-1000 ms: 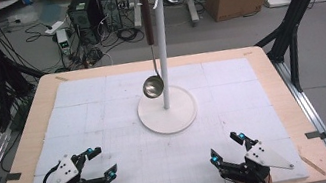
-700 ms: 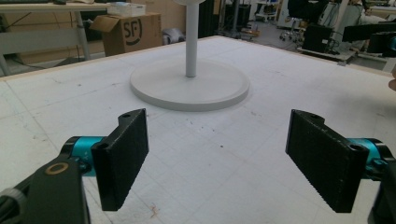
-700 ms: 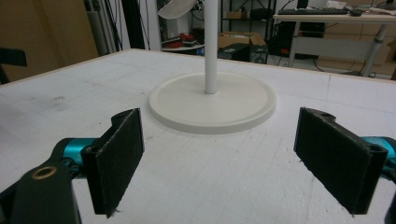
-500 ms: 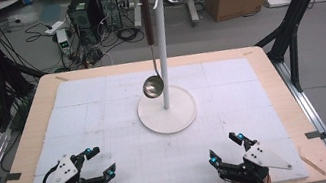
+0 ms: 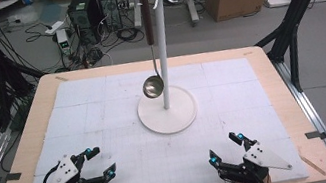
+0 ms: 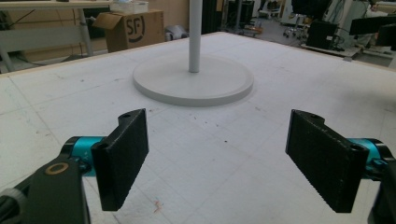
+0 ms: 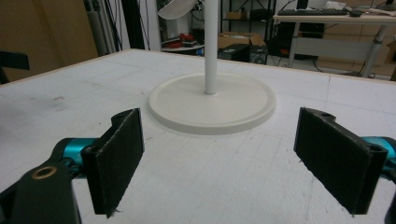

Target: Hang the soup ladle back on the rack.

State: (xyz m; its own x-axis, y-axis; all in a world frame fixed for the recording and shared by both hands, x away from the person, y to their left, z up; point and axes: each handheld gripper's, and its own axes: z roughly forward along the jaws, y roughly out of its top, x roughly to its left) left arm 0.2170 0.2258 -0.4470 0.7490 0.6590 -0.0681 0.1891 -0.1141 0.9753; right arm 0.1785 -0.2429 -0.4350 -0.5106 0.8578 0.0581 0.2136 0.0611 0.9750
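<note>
Well, the wooden counter carries a white gridded mat across nearly its whole top, and the white stand rises from the middle of it. The stand's round base sits flat on the mat, its pole straight up to a crown of hooks. A ladle hangs from one hook on the stand's left side, dark handle up, steel bowl dangling just above the base, probably clear of it, though the angle makes that hard to judge. Nearer the person than the stand, well apart from its base, the left gripper rests low over the mat, fingers spread wide with nothing between them. Off to the stand's near right, the right gripper does likewise, its fingers spread wide and empty, aimed at the base.
</note>
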